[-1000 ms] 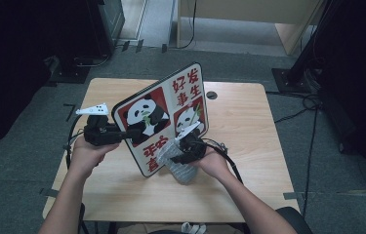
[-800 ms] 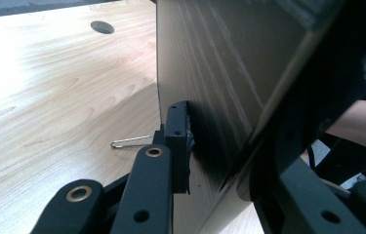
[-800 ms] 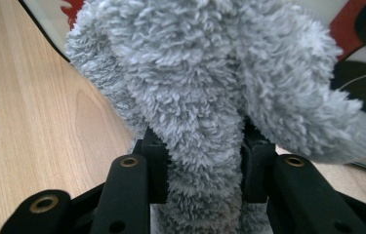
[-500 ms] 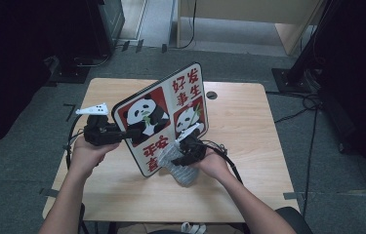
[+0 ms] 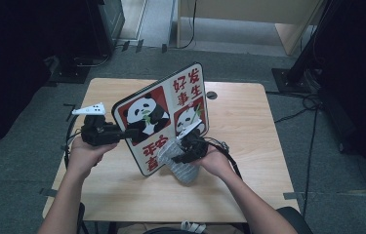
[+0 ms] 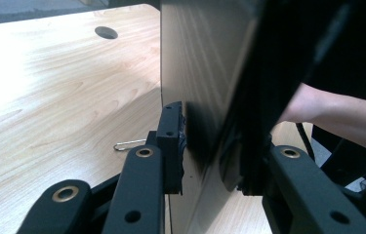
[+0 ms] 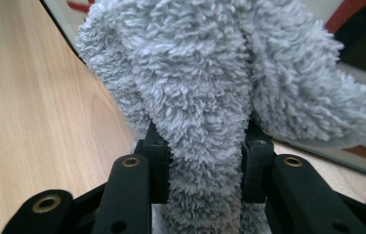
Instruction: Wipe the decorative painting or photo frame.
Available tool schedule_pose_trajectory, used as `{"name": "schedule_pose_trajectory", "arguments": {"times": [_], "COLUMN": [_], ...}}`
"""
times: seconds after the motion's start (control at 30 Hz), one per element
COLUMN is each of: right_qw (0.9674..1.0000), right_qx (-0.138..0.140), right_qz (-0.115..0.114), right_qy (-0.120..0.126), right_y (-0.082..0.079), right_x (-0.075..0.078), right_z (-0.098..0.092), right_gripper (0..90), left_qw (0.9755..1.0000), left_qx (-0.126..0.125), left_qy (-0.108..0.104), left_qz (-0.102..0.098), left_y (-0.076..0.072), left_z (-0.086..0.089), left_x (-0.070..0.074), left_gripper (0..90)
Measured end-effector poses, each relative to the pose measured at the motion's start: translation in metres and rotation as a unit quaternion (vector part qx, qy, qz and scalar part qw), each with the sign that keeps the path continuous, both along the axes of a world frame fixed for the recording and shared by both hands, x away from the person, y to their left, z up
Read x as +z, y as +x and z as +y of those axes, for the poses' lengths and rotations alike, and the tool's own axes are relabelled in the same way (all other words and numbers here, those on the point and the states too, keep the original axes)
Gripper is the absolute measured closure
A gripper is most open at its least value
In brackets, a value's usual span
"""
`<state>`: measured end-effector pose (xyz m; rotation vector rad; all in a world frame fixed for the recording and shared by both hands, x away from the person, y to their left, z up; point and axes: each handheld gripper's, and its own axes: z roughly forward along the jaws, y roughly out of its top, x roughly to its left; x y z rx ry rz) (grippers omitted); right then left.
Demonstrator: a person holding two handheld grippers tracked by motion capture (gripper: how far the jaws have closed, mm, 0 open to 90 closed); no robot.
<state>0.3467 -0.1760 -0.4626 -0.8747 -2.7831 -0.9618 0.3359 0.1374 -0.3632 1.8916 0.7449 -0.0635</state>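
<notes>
My left tongs (image 5: pixel 131 133) sit at the near-left edge of the panda board (image 5: pixel 163 117), jaws astride that edge. In the left gripper view the left pad lies against the board's plain wooden back (image 6: pixel 205 73) and the right jaw sits on the dark printed side; the jaws have just been opening, and I cannot tell whether both pads bite. My right tongs (image 5: pixel 173 155) are clamped on a grey fluffy cloth (image 7: pixel 210 92), the pile bulging out between both pads and over them; those jaws have just been closing a little.

The board stands tilted on its lower edge near the middle of the table (image 5: pixel 249 180), printed face toward me. The cloth (image 5: pixel 183 163) is pressed to the board's lower right part, by the red characters.

Around: a paper clip (image 6: pixel 129 144) lies on the wood just behind the left jaw. A round cable hole (image 5: pixel 212 95) is behind the board, toward the far edge. A cable (image 5: pixel 229 153) trails from the right tongs across the tabletop.

Room: the table's right half and the near strip in front of me are bare wood. The left tongs hang close to the left table edge. The board itself blocks the reach toward the far side.
</notes>
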Motion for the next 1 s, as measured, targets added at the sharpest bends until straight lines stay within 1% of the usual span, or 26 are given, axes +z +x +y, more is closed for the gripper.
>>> {"name": "schedule_pose_trajectory", "arguments": {"times": [0.07,0.17,0.33,0.43,0.63,0.73,0.83,1.0], "right_qw": [1.0000,1.0000,0.9997,0.9993,0.9982,0.9975,0.9967,0.9957], "right_qx": [-0.001,0.004,-0.005,-0.005,0.008,0.011,0.020,0.025], "right_qz": [0.001,-0.002,-0.010,-0.021,-0.045,-0.053,-0.065,-0.076], "right_qy": [0.001,0.004,0.021,0.029,0.039,0.046,0.044,0.047], "right_y": [0.000,-0.001,-0.002,-0.002,-0.004,-0.004,-0.004,-0.003], "right_x": [0.003,0.010,0.031,0.042,0.073,0.088,0.104,0.129], "right_z": [0.001,0.001,-0.002,-0.003,0.001,0.004,0.010,0.019], "right_gripper": [65.9,67.0,67.5,67.6,67.5,67.5,67.5,67.4], "left_qw": [1.0000,1.0000,1.0000,1.0000,1.0000,1.0000,1.0000,1.0000], "left_qx": [0.000,0.001,-0.002,-0.004,0.002,0.003,0.004,0.004], "left_qy": [0.001,0.004,0.003,0.004,0.001,-0.001,-0.005,-0.005], "left_qz": [0.001,-0.003,-0.001,0.000,0.001,0.001,0.001,0.001], "left_y": [-0.001,-0.002,-0.004,-0.004,-0.005,-0.006,-0.007,-0.009], "left_z": [0.001,0.004,0.008,0.010,0.014,0.017,0.021,0.030], "left_x": [0.001,0.003,0.005,0.005,0.006,0.008,0.010,0.012], "left_gripper": [69.0,69.0,68.9,68.8,68.7,68.7,68.9,69.2]}}
